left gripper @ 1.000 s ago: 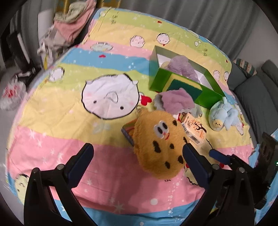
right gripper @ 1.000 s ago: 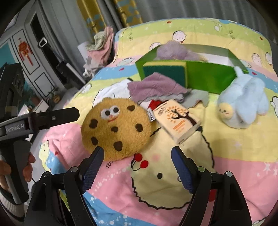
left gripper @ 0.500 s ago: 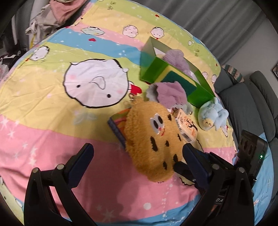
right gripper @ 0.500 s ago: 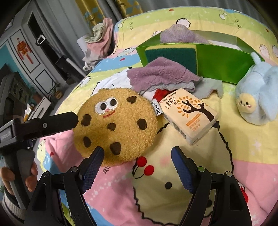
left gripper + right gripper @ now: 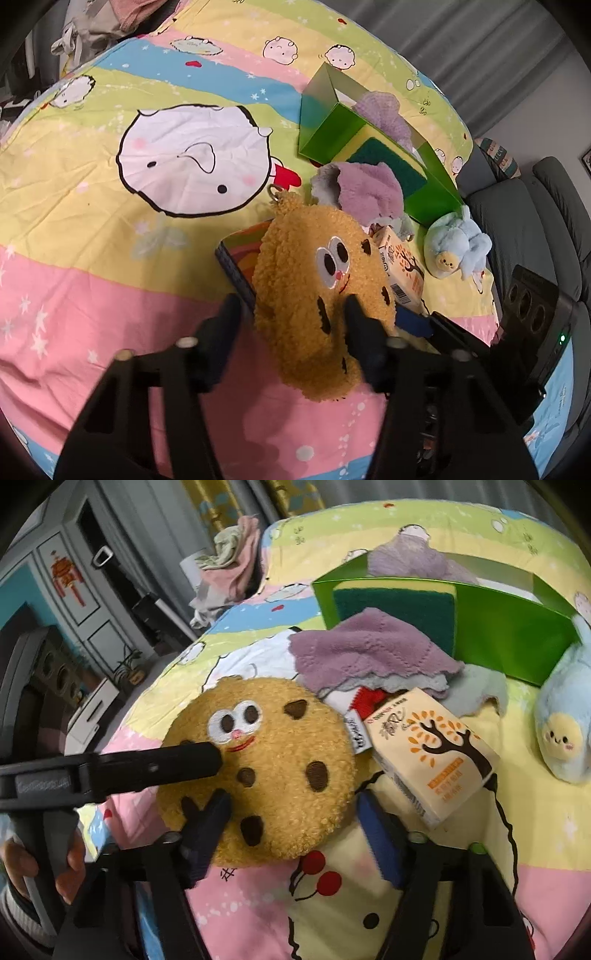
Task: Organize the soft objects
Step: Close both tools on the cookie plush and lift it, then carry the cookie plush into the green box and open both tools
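A brown cookie plush (image 5: 317, 295) (image 5: 273, 768) with eyes and dark chips lies on the cartoon bedspread. My left gripper (image 5: 291, 317) has its jaws closing around the plush's near edge, one finger on its face. My right gripper (image 5: 295, 812) straddles the plush's lower edge, jaws narrowed against it. A purple cloth (image 5: 369, 192) (image 5: 369, 653) lies beside a green box (image 5: 332, 129) (image 5: 509, 627) holding a green-yellow sponge (image 5: 391, 605) and another purple cloth (image 5: 384, 114). A blue plush (image 5: 458, 247) (image 5: 561, 723) lies to the right.
A cream tissue pack (image 5: 402, 269) (image 5: 432, 753) touches the cookie plush. A colourful book (image 5: 240, 254) lies under the plush's left side. A grey sofa (image 5: 535, 221) stands right of the bed. Clothes (image 5: 229, 565) pile at the bed's far corner.
Both grippers moved forward onto the cookie plush and their jaws narrowed around it. The left finger now rests on the plush's face.
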